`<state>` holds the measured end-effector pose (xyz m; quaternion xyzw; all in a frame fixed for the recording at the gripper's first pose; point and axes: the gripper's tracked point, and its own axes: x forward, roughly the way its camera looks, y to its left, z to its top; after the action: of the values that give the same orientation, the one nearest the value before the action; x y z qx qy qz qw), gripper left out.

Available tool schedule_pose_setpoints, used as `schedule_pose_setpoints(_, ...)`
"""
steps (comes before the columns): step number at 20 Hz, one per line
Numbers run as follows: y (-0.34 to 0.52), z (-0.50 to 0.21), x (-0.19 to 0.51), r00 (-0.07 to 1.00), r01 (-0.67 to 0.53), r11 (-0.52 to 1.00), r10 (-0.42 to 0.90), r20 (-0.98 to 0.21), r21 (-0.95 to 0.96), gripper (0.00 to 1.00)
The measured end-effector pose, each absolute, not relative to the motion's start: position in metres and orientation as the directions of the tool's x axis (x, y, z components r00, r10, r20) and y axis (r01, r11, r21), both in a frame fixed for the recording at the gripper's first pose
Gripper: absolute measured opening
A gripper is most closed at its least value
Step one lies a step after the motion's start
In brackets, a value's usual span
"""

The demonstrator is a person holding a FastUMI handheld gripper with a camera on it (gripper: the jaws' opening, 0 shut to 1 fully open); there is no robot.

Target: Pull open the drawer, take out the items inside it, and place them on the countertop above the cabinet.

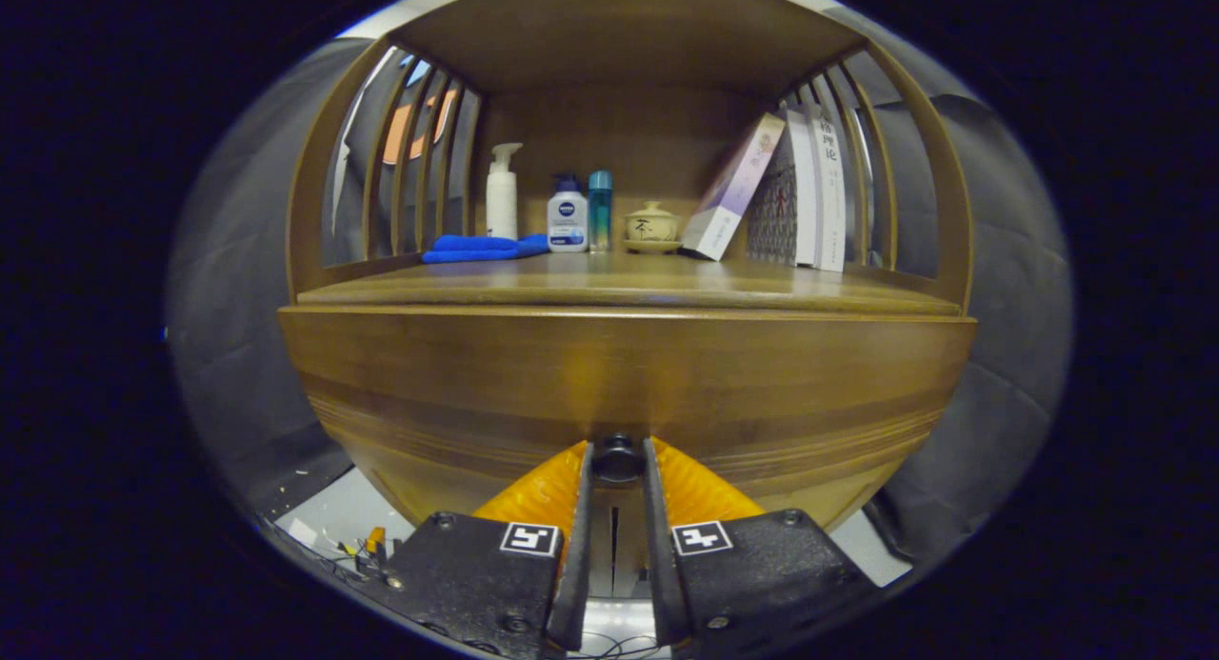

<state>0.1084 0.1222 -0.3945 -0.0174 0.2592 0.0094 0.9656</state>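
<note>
Wooden surface [609, 284] mid-frame carries: blue cloth [481, 249] left, pump bottle [502, 193], two smaller bottles [568, 217], lidded cup [652, 227] centre, leaning books [809, 193] right.

A: Body look of the gripper [617, 470]?
B: Two black blocky housings side by side, one square black-and-white marker tag on top of each.
A: Fasteners?
B: Round screw heads at the housing corners, a few along the lower edges.
A: Fingers [577, 536]?
B: Two long thin flat blades running forward, ribbed pads flaring outward behind their tips.
</note>
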Motion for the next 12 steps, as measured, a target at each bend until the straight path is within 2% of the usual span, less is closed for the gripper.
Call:
schedule_pose_setpoints(4,0.122,-0.394,0.107,0.867,-0.027,0.999,0.005,-0.498,-0.036,0.24)
schedule_pose_setpoints(7,0.123,-0.395,0.106,0.862,-0.056,0.998,0.05,-0.504,0.003,0.19)
schedule_pose_setpoints(12,0.122,-0.389,0.082,0.86,-0.071,0.997,0.045,-0.508,-0.033,0.18)
